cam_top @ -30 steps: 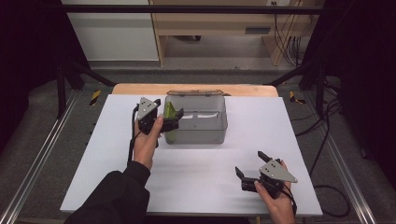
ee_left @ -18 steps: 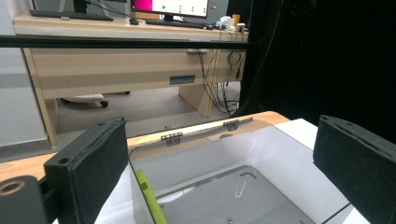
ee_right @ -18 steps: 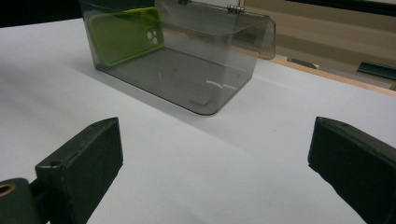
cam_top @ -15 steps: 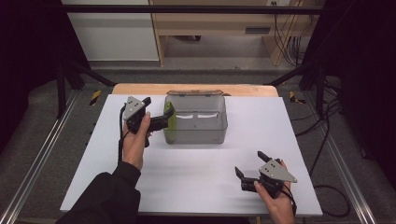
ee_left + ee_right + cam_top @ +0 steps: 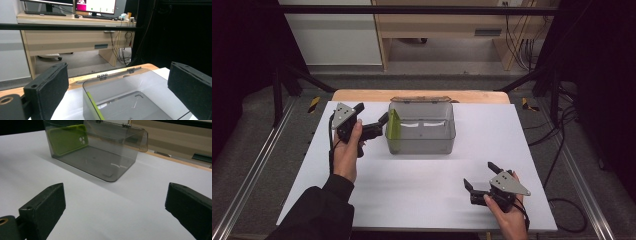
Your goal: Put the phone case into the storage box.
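We judge the placing step to be over: the green phone case (image 5: 392, 131) stands on edge inside the clear box (image 5: 422, 130), leaning against the wall nearest our left tool (image 5: 374, 120). That tool sits just beside the box's left wall, its jaws spread wide and holding nothing; in the left gripper view the box's open top lies between and beyond the two pads, with the case's green edge (image 5: 94, 108) low ahead. Our right tool (image 5: 479, 176) rests well apart from the box, near our edge of the white desk (image 5: 422, 190), jaws likewise apart and empty; from it the box (image 5: 100, 152) lies ahead and to the left, the case (image 5: 67, 138) against its far-left wall. The hinged lid (image 5: 422, 100) hangs open behind the box. The next move, as we read it, calls for swinging the lid closed, without nudging the light box.
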The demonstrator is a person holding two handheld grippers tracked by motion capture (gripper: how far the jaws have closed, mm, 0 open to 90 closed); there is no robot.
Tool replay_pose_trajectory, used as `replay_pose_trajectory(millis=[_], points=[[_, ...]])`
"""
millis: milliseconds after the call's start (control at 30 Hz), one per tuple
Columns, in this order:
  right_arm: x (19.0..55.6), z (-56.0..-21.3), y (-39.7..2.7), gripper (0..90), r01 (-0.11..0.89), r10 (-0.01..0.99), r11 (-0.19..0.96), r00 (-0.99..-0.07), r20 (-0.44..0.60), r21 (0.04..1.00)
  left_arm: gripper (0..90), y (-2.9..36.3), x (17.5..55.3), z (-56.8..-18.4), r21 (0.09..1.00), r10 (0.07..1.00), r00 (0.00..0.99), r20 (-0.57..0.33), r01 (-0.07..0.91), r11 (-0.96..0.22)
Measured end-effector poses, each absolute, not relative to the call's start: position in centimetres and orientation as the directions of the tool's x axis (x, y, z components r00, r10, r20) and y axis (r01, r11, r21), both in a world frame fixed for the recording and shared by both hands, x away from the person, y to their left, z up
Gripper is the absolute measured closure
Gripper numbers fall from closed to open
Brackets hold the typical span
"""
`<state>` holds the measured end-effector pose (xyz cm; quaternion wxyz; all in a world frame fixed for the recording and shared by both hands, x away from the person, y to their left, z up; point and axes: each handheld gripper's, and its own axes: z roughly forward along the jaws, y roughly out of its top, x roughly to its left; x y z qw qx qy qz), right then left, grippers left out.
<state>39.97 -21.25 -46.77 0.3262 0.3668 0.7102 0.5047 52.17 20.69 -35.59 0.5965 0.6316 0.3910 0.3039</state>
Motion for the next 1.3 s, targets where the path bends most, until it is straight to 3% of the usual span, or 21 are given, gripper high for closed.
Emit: replay_pose_trajectory(millis=[1300], points=[[39.9,-46.8,-21.1,3.2,0.190,0.846,0.221,-0.526,-0.090,0.957,2.5,26.1,49.8,-34.8,0.995,0.863,0.503,-0.056,0.095,0.009]])
